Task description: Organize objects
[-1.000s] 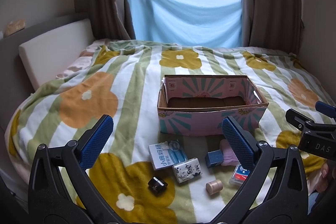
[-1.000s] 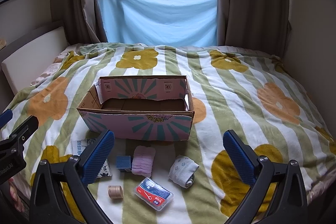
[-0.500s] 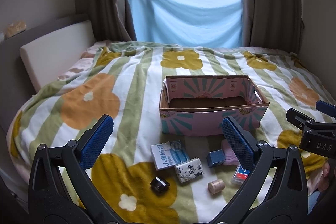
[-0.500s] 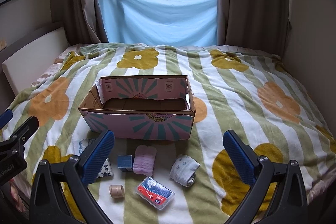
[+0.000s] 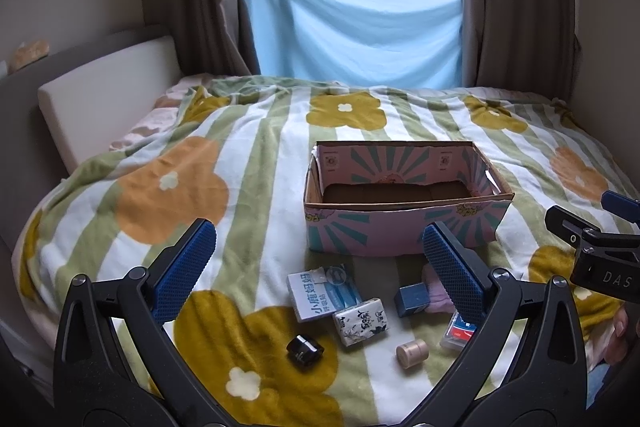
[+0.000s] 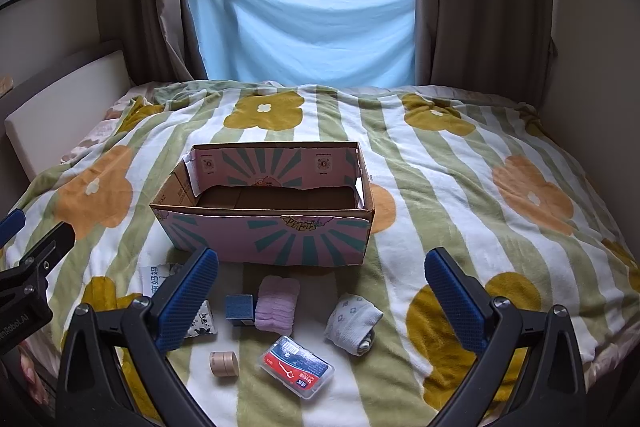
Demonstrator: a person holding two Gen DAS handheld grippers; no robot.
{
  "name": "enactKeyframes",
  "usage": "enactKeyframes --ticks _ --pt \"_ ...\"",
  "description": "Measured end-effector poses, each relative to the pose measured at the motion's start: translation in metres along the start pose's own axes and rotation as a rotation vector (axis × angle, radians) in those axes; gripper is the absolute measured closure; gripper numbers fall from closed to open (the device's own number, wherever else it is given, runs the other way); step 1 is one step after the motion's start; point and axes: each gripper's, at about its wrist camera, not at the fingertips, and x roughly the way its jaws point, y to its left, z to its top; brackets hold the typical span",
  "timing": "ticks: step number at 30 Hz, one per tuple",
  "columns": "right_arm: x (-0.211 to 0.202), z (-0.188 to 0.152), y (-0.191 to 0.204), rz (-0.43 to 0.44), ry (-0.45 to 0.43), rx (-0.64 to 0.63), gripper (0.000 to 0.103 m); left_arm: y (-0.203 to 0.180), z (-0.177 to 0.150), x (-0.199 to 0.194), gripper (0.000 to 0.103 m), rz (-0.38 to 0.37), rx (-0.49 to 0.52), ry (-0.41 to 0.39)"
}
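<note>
on the bed (image 6: 460, 187), over a striped blanket with big flowers, a pink cardboard box (image 6: 268, 239) sits with its top open and nothing showing inside. in front of it the small things lie loose: a blue cube (image 6: 239, 307) touching a folded lilac cloth (image 6: 277, 303), a rolled grey sock (image 6: 354, 323) to their right, a clear case with a red label (image 6: 297, 366), and a tan tape roll (image 6: 224, 363). further left, a white-and-blue packet (image 5: 322, 291) lies against a patterned tissue pack (image 5: 362, 321), with a small black object (image 5: 305, 347) nearer, perhaps a lidded jar. the left tool (image 5: 320, 267) hangs spread wide above these, grasping nothing. the right tool (image 6: 322, 291) is likewise released, well above the cloth and sock.
</note>
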Motion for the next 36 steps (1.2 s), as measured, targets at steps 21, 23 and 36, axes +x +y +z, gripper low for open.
enactKeyframes --ticks 21,23,36 --pt "-0.002 -0.001 0.000 0.000 0.001 -0.002 0.000 0.004 -0.003 -0.001 0.000 -0.001 -0.003 0.004" --pt "-0.002 -0.001 0.001 0.000 0.001 -0.001 0.000 0.004 -0.003 -0.001 0.000 -0.001 -0.002 0.005" --pt "-0.004 0.011 -0.018 0.013 0.009 -0.043 0.000 0.020 0.016 -0.002 0.000 -0.026 0.063 0.017"
